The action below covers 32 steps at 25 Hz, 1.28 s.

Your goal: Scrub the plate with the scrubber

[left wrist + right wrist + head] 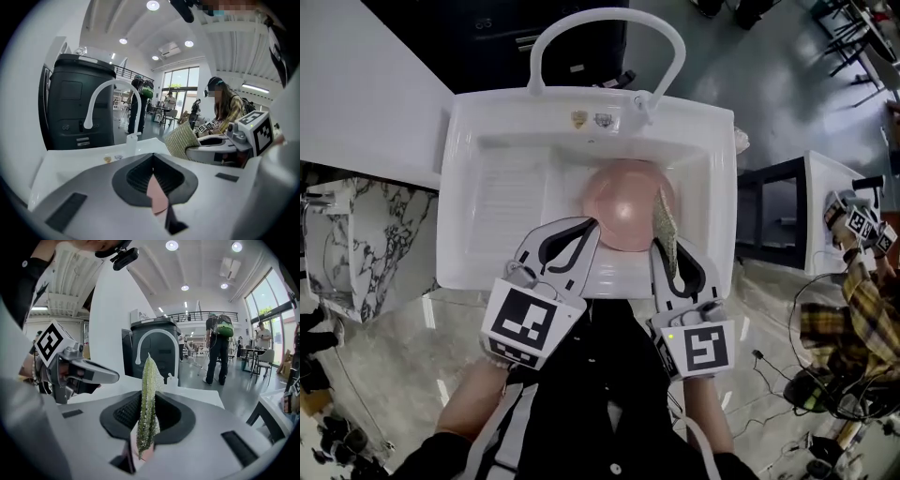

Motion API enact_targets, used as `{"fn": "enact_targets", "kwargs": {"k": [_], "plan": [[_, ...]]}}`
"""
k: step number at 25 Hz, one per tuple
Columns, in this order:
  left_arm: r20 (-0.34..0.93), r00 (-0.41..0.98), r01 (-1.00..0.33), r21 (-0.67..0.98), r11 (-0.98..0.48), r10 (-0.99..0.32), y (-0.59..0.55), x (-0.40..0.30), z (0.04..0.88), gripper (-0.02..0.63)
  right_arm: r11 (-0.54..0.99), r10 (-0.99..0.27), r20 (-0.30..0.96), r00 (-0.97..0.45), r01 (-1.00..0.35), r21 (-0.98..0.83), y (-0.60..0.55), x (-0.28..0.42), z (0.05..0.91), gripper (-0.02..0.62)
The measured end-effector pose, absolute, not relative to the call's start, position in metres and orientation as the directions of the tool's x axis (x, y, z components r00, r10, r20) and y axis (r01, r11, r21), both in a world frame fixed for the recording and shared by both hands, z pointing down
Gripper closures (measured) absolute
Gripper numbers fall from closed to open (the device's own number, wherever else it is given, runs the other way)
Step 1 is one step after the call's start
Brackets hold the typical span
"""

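Pink plate (623,211) hangs over the white sink (461,206), its near-left rim pinched in the closed jaws of the left gripper (591,227). The jaws of the right gripper (664,248) clamp a green scrubber (665,223) upright at the plate's right edge.

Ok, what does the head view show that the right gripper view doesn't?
Only the head view: the sink seen from above, and the left claw clamped on the rim of the pink plate. Only the right gripper view: a person with a green backpack, and ceiling lights. Both: the scrubber clamped in the right claw, and the white faucet.
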<state>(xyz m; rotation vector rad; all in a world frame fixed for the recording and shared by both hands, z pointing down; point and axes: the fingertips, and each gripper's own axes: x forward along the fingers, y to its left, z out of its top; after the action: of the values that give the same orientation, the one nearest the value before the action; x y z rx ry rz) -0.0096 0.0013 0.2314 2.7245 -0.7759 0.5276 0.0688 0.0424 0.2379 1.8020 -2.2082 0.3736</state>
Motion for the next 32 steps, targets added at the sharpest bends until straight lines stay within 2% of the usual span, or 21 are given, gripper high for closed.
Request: {"fn": "enact_targets", "kwargs": {"k": [9, 18, 27, 32], "plan": [[0.427, 0.728, -0.636, 0.13, -0.761, -0.536, -0.03, -0.002, 0.272, 0.606, 0.239, -0.87, 0.435, -0.23, -0.97, -0.034, 0.011, 0.099, 0.287, 0.523], [0.492, 0.656, -0.701, 0.117, -0.703, -0.572, -0.048, -0.004, 0.319, 0.606, 0.314, -0.834, 0.491, -0.252, -0.948, 0.046, -0.021, 0.118, 0.334, 0.523], [0.551, 0.614, -0.761, 0.225, -0.609, -0.564, -0.063, -0.005, 0.37, 0.606, 0.402, -0.798, 0.539, -0.27, -0.905, 0.142, -0.049, 0.123, 0.369, 0.523], [0.604, 0.587, -0.784, 0.257, -0.566, -0.539, -0.075, -0.006, 0.403, 0.572, 0.431, -0.777, 0.566, -0.275, -0.888, 0.162, -0.064, 0.125, 0.394, 0.523]]}}
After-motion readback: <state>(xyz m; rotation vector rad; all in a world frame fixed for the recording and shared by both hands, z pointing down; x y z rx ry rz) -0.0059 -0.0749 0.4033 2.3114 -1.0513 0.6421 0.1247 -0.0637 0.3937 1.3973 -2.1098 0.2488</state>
